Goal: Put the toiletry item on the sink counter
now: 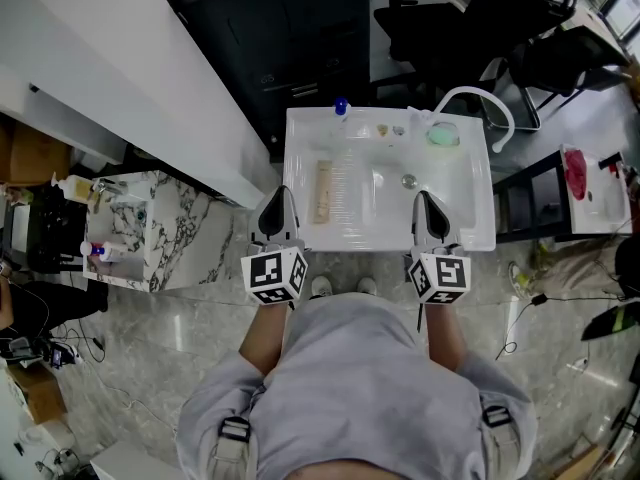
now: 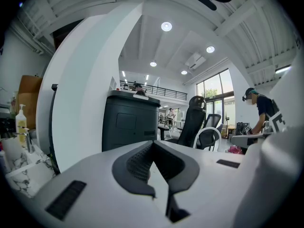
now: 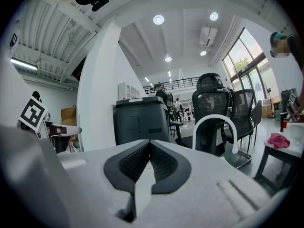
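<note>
The person stands at the near edge of a white sink surface (image 1: 300, 236), both shoes (image 1: 321, 286) just short of it. The left tool (image 1: 281, 198) and the right tool (image 1: 425, 204) are held apart over that near edge, left at the near left corner and right over the rim in front of the basin (image 1: 450, 196). Each carries one marker cube (image 1: 275, 276), two in all.

In its own view the left tool (image 2: 152, 145) is clenched, its dark ribbed pads meeting at the tip with nothing between them. The right tool (image 3: 149, 146) is likewise clenched and empty. Neither touches anything on the surface.

The floor behind the person is open. A marble stand (image 1: 165, 230) with a few bottles sits to the left, a gap of floor between it and the sink. A dark frame (image 1: 528, 203) stands just beside the sink on the right.

One tan oblong item (image 1: 323, 190) lies lengthwise on the flat left part of the surface, beyond the left tool and apart from it. Right of it is the basin with one drain (image 1: 408, 180).

Along the back ledge stand one blue-capped bottle (image 1: 341, 107), two small pieces (image 1: 383, 129) and one green round thing (image 1: 443, 135). Which of these is the toiletry item meant cannot be told. One white arched tap (image 1: 487, 103) rises at the back right corner.

Beyond the sink are a dark cabinet (image 1: 290, 28), a white wall (image 1: 130, 78) slanting off to the left and black office chairs (image 1: 470, 28).
</note>
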The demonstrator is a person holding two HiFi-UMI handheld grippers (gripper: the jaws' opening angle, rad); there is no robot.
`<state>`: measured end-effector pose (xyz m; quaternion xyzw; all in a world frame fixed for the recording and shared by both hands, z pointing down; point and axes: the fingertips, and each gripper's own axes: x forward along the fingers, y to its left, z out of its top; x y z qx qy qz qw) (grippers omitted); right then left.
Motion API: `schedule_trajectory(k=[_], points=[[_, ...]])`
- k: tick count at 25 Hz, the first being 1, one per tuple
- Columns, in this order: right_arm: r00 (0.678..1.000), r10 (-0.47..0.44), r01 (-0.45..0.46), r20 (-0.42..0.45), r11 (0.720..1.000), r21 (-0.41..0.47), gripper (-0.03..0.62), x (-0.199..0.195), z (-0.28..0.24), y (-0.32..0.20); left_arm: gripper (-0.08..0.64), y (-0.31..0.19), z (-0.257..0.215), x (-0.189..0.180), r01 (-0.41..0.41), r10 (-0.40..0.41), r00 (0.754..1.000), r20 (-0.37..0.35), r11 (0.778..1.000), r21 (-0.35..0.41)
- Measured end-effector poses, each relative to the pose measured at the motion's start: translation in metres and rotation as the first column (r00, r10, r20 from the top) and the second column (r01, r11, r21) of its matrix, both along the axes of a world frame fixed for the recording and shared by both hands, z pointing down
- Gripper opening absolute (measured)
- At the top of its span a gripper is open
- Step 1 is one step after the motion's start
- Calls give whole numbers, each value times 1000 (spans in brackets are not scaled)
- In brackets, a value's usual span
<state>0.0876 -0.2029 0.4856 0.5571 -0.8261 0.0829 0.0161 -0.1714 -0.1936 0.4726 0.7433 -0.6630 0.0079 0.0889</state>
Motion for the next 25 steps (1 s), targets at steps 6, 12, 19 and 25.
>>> schedule_trajectory(k=[6,12,19,25], points=[[1000,9,-9,-15,1000,14,2,2,-2,0,6,-1,-1,2,-5,5,1000,2,1000,5],[1000,16,-16,-13,1000,14,2,5,-3,-1,6,-3,-1,6,-14,14,1000,6,1000,4],[1000,14,-14,-8,1000,11,2,6,-2,-3,6,-4,-1,7,-15,15,1000,8,1000,6],[1000,15,-15,-5,1000,6,2,6,-2,-5,6,-5,-1,5,-9,9,1000,6,1000,3]])
